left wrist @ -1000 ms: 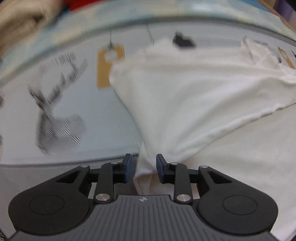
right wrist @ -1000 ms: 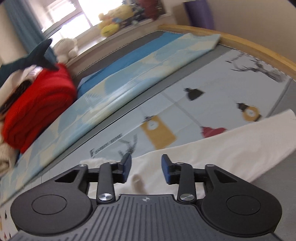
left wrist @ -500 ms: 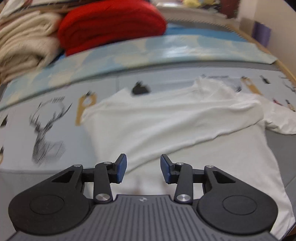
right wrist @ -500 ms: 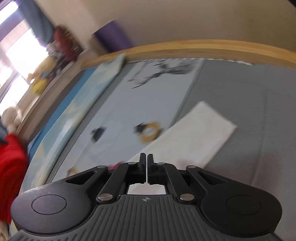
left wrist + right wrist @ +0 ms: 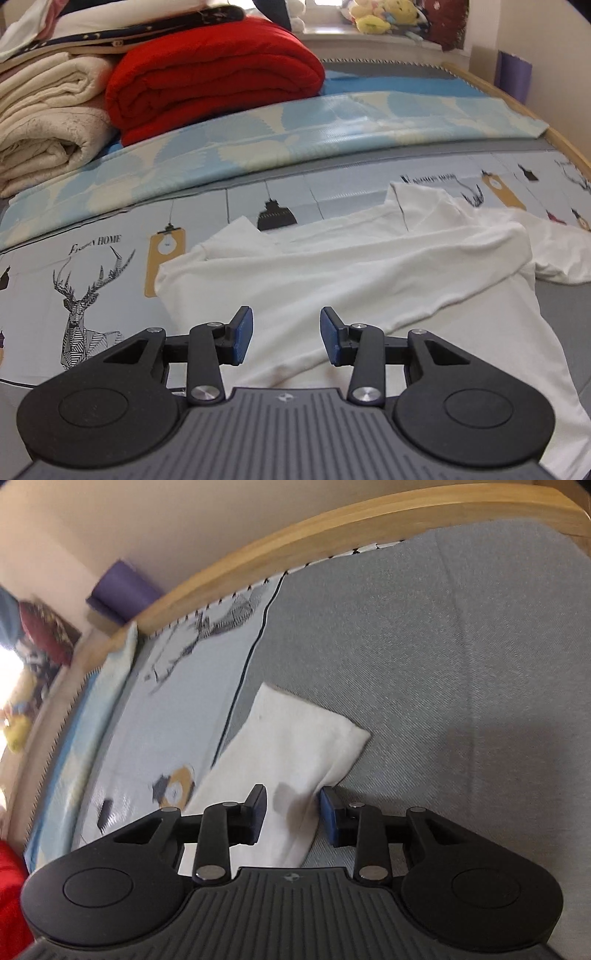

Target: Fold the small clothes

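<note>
A white T-shirt [image 5: 369, 273] lies on the printed bed sheet with one side folded over its middle. My left gripper [image 5: 286, 341] is open and empty, hovering just above the shirt's near edge. In the right wrist view one white sleeve [image 5: 295, 746] lies flat on the grey cover. My right gripper [image 5: 291, 819] is open, its blue pads either side of the sleeve's near part, not closed on it.
Folded cream blankets [image 5: 44, 122] and a red blanket [image 5: 210, 77] are stacked at the back left. A blue patterned mat [image 5: 295, 125] runs across behind the shirt. A wooden bed rail [image 5: 332, 535] curves along the far edge, with a purple roll [image 5: 122, 590] beyond it.
My left gripper let go of the shirt, opened and drew back and up. My right gripper swung to the sleeve, shut half a second ago and has opened again.
</note>
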A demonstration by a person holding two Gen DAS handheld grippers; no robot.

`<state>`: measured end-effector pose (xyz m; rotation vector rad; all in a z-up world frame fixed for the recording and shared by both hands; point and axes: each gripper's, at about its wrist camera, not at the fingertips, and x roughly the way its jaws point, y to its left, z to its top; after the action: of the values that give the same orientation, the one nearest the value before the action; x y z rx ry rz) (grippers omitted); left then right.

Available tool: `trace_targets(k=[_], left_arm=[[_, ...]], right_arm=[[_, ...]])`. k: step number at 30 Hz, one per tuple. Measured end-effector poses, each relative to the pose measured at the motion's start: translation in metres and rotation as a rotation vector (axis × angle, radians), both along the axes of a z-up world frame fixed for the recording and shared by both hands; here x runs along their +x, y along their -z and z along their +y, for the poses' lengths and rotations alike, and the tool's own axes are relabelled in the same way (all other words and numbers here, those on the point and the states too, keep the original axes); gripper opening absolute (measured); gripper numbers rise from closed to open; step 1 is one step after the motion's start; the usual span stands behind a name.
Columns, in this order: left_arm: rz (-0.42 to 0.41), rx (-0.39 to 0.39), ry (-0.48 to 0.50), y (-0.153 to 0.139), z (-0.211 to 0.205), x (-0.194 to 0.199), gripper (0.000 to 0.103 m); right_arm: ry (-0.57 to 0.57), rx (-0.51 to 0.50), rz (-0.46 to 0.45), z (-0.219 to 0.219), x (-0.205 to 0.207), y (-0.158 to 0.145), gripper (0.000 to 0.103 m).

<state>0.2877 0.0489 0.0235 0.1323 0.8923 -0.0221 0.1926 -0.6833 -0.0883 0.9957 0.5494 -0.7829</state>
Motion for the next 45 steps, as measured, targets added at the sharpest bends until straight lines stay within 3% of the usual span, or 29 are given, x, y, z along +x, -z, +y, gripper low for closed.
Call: trace_targets(k=[4, 8, 11, 15, 19, 22, 24, 26, 28, 30, 32, 36, 39, 41, 43, 45], left_arm=[[-0.023, -0.016, -0.040, -0.009, 0.019, -0.002, 0.045], [-0.024, -0.035, -0.113, -0.017, 0.047, -0.001, 0.045], [-0.013, -0.064, -0.184, -0.022, 0.074, -0.001, 0.045], [-0.002, -0.127, -0.307, -0.030, 0.120, -0.002, 0.045], [0.012, -0.182, -0.412, -0.035, 0.161, -0.005, 0.044], [0.022, -0.220, -0.452, -0.038, 0.182, -0.008, 0.044], [0.024, -0.250, -0.470, -0.041, 0.193, -0.009, 0.044], [0.030, -0.271, -0.486, -0.042, 0.202, -0.008, 0.044], [0.034, -0.293, -0.499, -0.043, 0.208, -0.007, 0.044], [0.040, -0.306, -0.501, -0.043, 0.210, -0.006, 0.044], [0.048, -0.313, -0.487, -0.044, 0.209, -0.006, 0.044], [0.051, -0.329, -0.467, -0.044, 0.202, -0.005, 0.044], [0.062, -0.348, -0.460, -0.041, 0.198, -0.003, 0.044], [0.070, -0.367, -0.449, -0.037, 0.194, 0.000, 0.044], [0.088, -0.402, -0.439, -0.031, 0.191, 0.003, 0.041], [0.111, -0.442, -0.424, -0.022, 0.187, 0.008, 0.033]], right_arm=[[0.065, -0.065, -0.022, 0.007, 0.004, -0.008, 0.004], [0.011, -0.217, -0.055, 0.038, 0.032, -0.055, 0.004], [-0.167, -0.400, -0.124, 0.098, 0.064, -0.109, 0.004], [-0.480, -0.611, -0.269, 0.227, 0.092, -0.172, 0.004], [-0.800, -0.697, -0.403, 0.376, 0.103, -0.199, 0.005], [-1.052, -0.663, -0.473, 0.486, 0.104, -0.196, 0.005], [-1.241, -0.604, -0.480, 0.553, 0.098, -0.178, 0.005], [-1.456, -0.494, -0.386, 0.606, 0.095, -0.142, 0.010], [-1.614, -0.361, -0.208, 0.639, 0.087, -0.092, 0.014], [-1.729, -0.281, -0.026, 0.649, 0.075, -0.056, 0.014], [-1.790, -0.312, -0.002, 0.637, 0.062, -0.056, 0.014], [-1.826, -0.406, 0.010, 0.594, 0.052, -0.089, 0.024], [-1.731, -0.512, 0.048, 0.548, 0.061, -0.114, 0.030], [-1.599, -0.566, 0.068, 0.512, 0.066, -0.120, 0.034], [-1.431, -0.539, 0.089, 0.474, 0.073, -0.111, 0.037], [-1.328, -0.475, 0.180, 0.444, 0.084, -0.098, 0.037]])
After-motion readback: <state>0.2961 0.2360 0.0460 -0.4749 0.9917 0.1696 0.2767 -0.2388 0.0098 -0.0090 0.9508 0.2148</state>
